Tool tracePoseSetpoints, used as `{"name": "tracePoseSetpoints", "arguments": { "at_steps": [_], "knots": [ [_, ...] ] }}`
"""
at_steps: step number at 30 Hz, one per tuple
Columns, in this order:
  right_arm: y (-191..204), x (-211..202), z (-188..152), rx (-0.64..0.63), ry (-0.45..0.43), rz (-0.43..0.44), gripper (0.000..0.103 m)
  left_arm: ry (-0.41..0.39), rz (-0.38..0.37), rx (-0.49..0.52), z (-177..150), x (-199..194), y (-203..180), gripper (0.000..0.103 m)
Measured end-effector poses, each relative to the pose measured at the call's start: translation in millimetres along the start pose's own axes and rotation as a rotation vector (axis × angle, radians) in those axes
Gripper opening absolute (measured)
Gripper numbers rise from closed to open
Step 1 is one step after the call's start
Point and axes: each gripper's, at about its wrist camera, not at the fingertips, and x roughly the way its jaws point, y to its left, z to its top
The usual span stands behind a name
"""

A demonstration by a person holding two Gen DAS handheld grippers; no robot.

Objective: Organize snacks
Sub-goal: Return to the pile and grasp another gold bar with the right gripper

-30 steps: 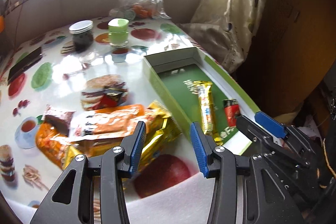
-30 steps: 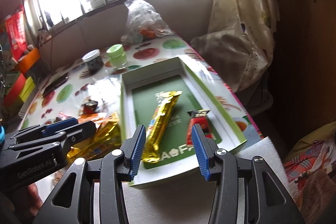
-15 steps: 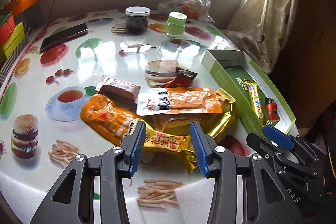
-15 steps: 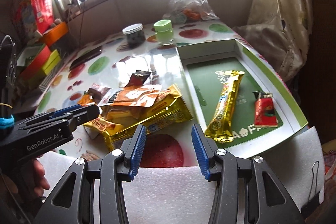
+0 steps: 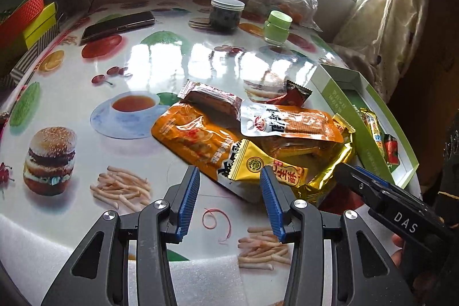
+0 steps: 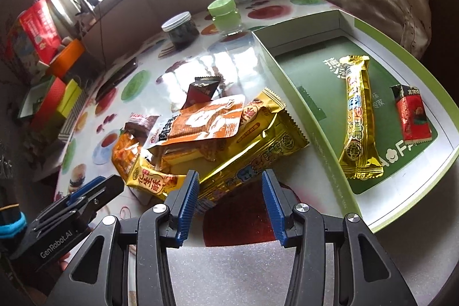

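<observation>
Landmark: shallow green-and-white cardboard box [image 6: 301, 116], open-topped, at the table's right edge — the sorting destination, judging by the task.

- Inside the box: one long gold foil snack bar [image 6: 358, 119] lying lengthwise on the green floor, and just beside it, on the side away from the pile, a small red foil-wrapped sweet [image 6: 411, 113]. Flat and apart, presumably so each stays visible and more can go alongside.
- Just outside the box's left wall: a loose heap of unsorted snacks. Uppermost is an orange-and-white flat vacuum pouch [image 5: 289, 125]; beneath it a large gold foil packet [image 6: 258, 151] with one end nearest the box; a yellow peanut-candy packet [image 5: 258, 171] at the near edge; an orange crinkled bag [image 5: 189, 136] furthest from the box; a brown wafer wrapper [image 5: 212, 99] and a small dark red sachet [image 5: 292, 96] behind. Overlapping — so the top pieces would need to go first.
- Left gripper [image 5: 229, 197]: blue pads parted, nothing between them, poised over the yellow packet's near end.
- Right gripper [image 6: 229, 197]: likewise released and empty, aimed at the gold packet's near end; whether the left pad brushes the foil is hard to tell.
- Far from the box: dark-filled jar with white lid [image 5: 226, 15], green-capped jar [image 5: 276, 27], black phone [image 5: 117, 25].
</observation>
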Motion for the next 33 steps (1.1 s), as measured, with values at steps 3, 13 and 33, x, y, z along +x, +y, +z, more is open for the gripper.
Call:
{"name": "tracePoseSetpoints", "arguments": {
  "at_steps": [3, 13, 33],
  "knots": [
    [1.1, 7.3, 2.4, 0.018, 0.012, -0.006, 0.045, 0.004, 0.001, -0.016, -1.5, 0.4, 5.7, 0.045],
    [1.3, 15.3, 7.4, 0.048, 0.009, -0.052, 0.035, 0.012, 0.007, -0.048, -4.5, 0.9, 18.1, 0.045],
    [44.4, -5.6, 0.3, -0.298, -0.051, -0.040, 0.021, 0.061, -0.067, -0.070, -11.9, 5.7, 15.2, 0.045]
  ]
}}
